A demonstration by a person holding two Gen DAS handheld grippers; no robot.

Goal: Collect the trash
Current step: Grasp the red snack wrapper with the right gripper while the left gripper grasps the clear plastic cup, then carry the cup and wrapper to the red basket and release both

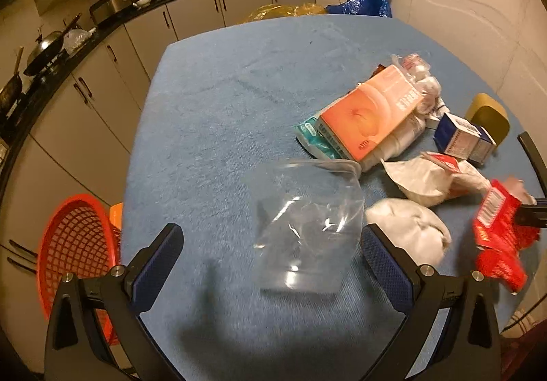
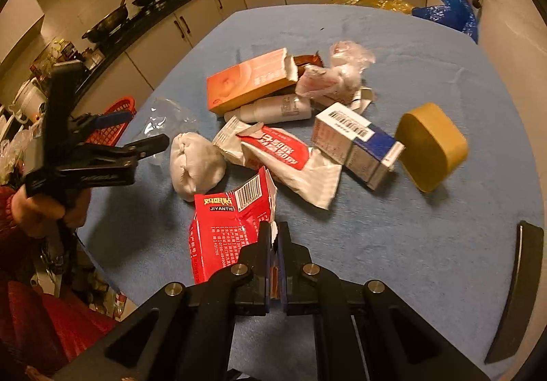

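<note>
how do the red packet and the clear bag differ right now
The red packet is opaque, printed with text and a barcode; the clear bag is see-through and unprinted. The red packet is pinched in the shut right gripper; the clear bag lies free between the open left gripper's fingers, not gripped. The packet is torn open and crumpled; the bag looks whole. Both are on the blue cloth.

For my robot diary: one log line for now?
right tool: shut on red wrapper | left tool: open over clear bag
</note>
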